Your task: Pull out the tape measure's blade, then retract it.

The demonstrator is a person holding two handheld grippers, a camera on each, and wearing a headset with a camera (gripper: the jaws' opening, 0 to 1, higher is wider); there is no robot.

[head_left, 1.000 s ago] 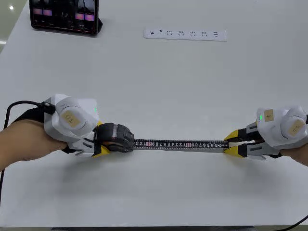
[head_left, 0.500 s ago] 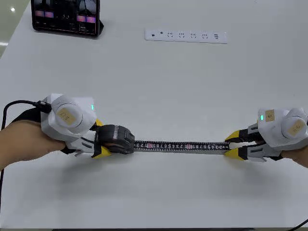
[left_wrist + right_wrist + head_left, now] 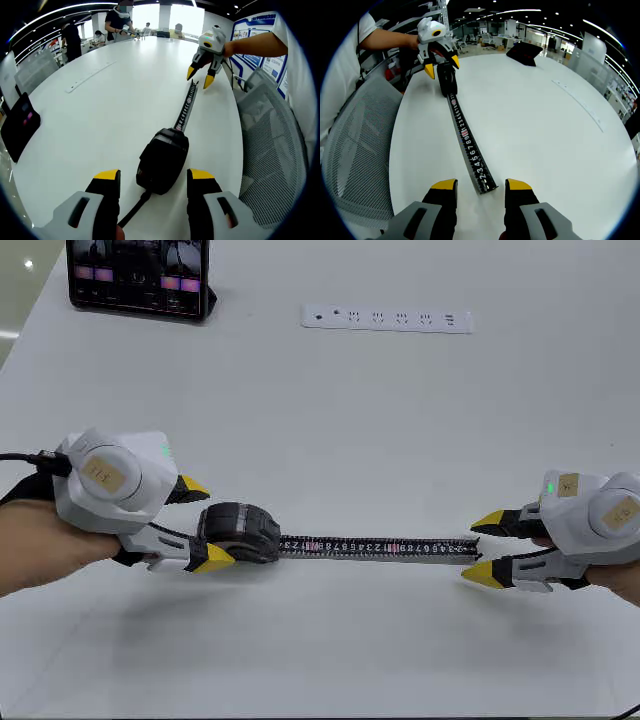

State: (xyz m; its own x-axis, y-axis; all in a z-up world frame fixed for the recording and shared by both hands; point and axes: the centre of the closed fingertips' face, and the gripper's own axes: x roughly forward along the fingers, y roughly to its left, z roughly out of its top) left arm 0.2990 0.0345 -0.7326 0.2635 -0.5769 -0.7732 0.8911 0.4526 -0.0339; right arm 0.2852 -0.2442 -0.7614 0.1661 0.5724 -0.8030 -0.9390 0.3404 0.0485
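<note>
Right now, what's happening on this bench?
A person works a hand-held gripper in each hand over a white table. The tape measure's black case lies at the mouth of the left hand-held gripper, whose jaws stand open around it without clamping. The blade lies pulled out flat across the table, its tip just ahead of the open right hand-held gripper, not pinched. Retraction is not yet done.

The head view looks steeply down at the desk [image 3: 320, 420] from close above. Each gripper view sits low over it, facing the other along the drawn-out tape measure [image 3: 240, 530], which all three views share.
</note>
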